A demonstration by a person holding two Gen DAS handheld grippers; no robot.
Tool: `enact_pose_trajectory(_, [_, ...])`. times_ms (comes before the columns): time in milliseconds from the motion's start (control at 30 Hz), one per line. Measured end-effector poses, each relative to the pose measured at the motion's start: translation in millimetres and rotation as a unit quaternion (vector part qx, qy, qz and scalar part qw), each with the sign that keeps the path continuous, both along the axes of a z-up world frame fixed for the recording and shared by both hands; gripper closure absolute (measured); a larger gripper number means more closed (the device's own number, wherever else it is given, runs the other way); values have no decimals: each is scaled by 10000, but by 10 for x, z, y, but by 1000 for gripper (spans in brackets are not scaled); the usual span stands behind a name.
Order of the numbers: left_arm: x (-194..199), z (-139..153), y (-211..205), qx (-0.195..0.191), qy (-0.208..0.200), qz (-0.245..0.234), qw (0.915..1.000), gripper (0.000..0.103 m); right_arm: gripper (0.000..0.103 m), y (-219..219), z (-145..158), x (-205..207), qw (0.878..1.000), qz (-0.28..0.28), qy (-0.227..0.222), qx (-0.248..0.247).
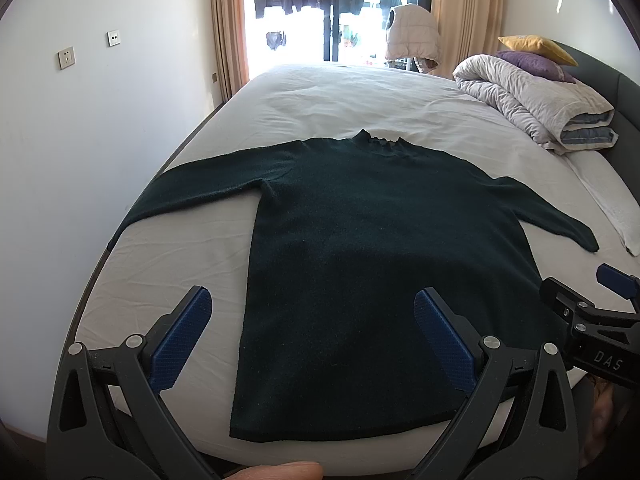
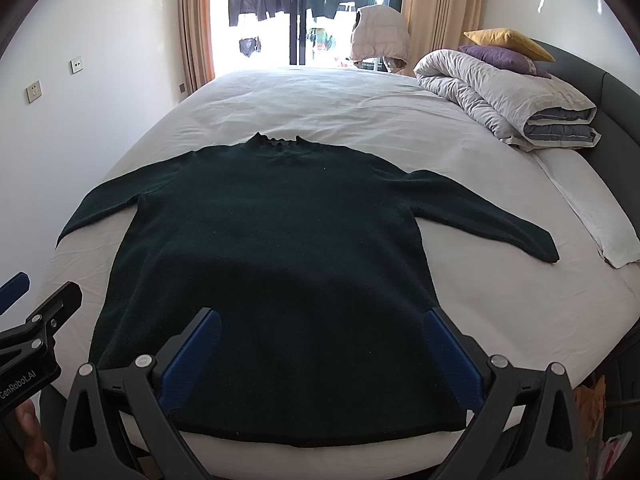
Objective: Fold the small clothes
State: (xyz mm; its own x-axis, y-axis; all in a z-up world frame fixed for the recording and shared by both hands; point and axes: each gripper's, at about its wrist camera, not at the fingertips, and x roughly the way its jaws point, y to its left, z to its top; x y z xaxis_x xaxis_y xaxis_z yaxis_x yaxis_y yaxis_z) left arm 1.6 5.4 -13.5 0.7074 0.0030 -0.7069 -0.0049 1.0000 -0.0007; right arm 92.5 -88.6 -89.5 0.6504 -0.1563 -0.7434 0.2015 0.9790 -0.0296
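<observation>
A dark green long-sleeved sweater (image 1: 360,240) lies flat on the white bed (image 1: 340,96), collar away from me, both sleeves spread out to the sides. It also shows in the right wrist view (image 2: 280,240). My left gripper (image 1: 312,312) is open and empty, hovering above the sweater's lower left hem. My right gripper (image 2: 322,332) is open and empty, hovering above the lower right hem. The right gripper also shows at the right edge of the left wrist view (image 1: 592,320). The left gripper shows at the left edge of the right wrist view (image 2: 36,312).
A rolled grey duvet (image 1: 532,100) with a purple pillow (image 1: 536,65) and a yellow pillow (image 1: 536,46) lies at the bed's far right. A folded white cloth (image 2: 600,224) lies at the right edge. A wall (image 1: 80,140) runs close along the left side.
</observation>
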Motion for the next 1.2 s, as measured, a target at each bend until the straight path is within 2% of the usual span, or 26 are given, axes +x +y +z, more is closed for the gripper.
enact_pose_trajectory(1200, [1, -91, -2, -10, 32, 0, 10000, 0, 0, -2, 1, 3, 10000, 5, 39, 13])
